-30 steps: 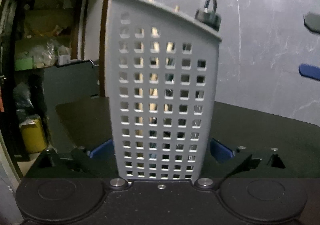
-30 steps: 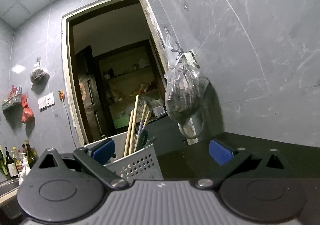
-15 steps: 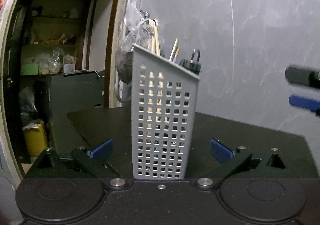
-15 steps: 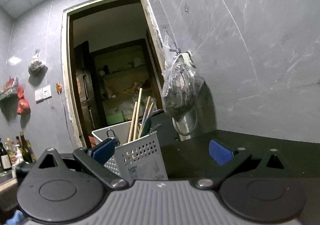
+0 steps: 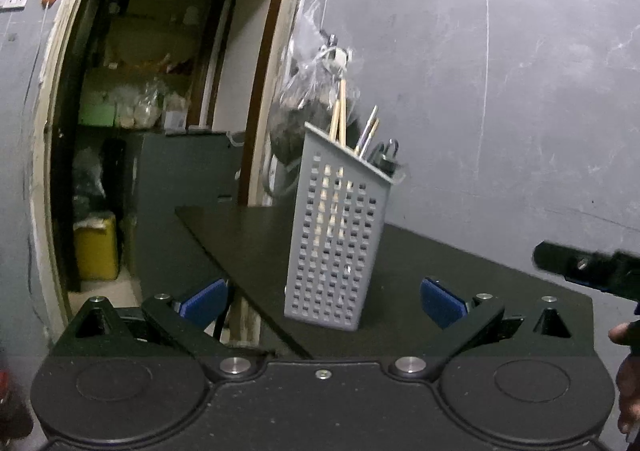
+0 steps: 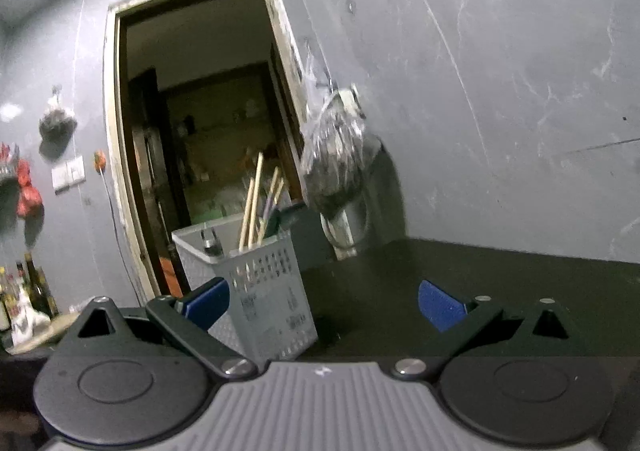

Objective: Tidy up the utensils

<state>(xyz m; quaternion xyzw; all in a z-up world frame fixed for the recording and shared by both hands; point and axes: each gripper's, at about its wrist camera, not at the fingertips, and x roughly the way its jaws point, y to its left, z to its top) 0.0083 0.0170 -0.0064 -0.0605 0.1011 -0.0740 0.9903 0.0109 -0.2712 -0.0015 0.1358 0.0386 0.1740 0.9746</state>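
In the left wrist view, the grey perforated utensil basket (image 5: 338, 247) was seen standing on the dark countertop (image 5: 460, 263), straight ahead of the left gripper (image 5: 323, 301) and beyond its fingertips, with nothing held between the blue pads (image 5: 204, 301), which were spread wide apart. The basket's long axis was set upright, though it appeared tilted in the fisheye picture, and wooden chopsticks (image 5: 340, 117) and a dark-handled tool (image 5: 388, 159) were seen sticking up out of its open top. A plastic bag (image 5: 312, 91) was hung on the wall just behind it. At the right edge of that view a part of the right gripper (image 5: 588, 267) was caught, well apart from the basket. In the right wrist view, the same basket (image 6: 256, 291) was found ahead and to the left, its lower corner partly hidden behind the left blue pad (image 6: 206, 305) of the right gripper (image 6: 323, 305), whose fingers were likewise spread and empty. The chopsticks (image 6: 252, 203) were seen leaning upward from the basket's far compartment. The basket was judged to lie more squarely in line with the left tool, so that arm seemed the better placed for reaching it; the right one would need to be swung leftward. No loose utensil was made out on the counter in either view.
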